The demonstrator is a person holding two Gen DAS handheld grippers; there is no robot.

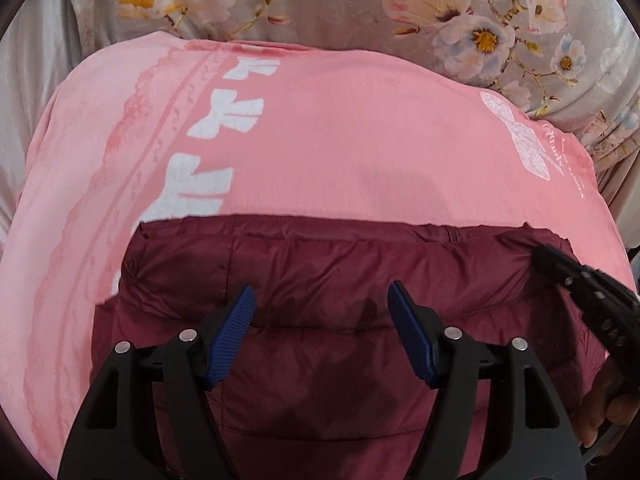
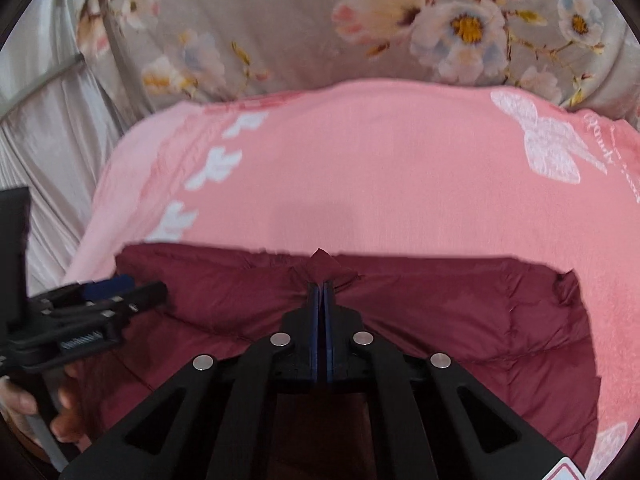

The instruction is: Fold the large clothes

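A maroon quilted jacket [image 1: 320, 340] lies across the lower half of both frames on a pink blanket [image 1: 340, 140] printed with white bows, a floral bedspread [image 1: 340, 0] behind it at the top. The left tool [image 1: 322, 304] hovers over the jacket with pads apart and empty, while the right tool [image 2: 322, 280] is clamped on a pinch of the jacket's far edge at frame centre.

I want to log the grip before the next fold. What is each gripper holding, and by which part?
The right gripper pinches the maroon puffer jacket at its far edge. The left gripper is open, holding nothing.
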